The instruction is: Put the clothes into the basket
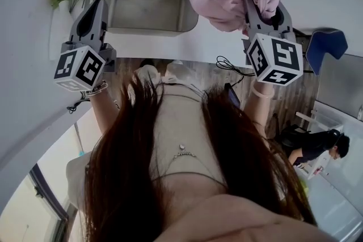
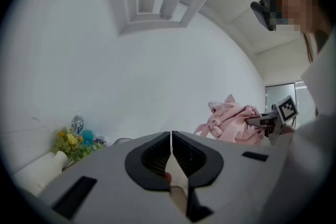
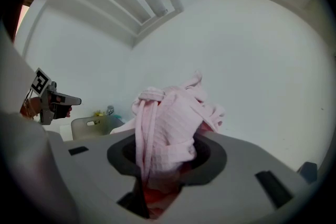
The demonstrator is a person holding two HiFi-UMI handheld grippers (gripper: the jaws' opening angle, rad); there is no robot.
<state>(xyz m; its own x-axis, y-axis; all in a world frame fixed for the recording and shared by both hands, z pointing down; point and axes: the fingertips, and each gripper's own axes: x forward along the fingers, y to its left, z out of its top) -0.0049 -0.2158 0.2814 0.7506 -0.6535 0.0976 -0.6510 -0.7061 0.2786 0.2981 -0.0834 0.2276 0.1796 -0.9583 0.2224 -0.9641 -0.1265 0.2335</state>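
Pink garment (image 3: 168,118) | gripped between right claw (image 3: 164,160) jaws | bunched above

The left grey tongs (image 2: 171,139) point roughly level, jaws pressed together with nothing between them. The right grey tongs (image 3: 167,162) are level with them, jaws clamped on a bunched pale-pink ribbed fabric garment (image 3: 168,123). Both forearms reach forward, well apart.
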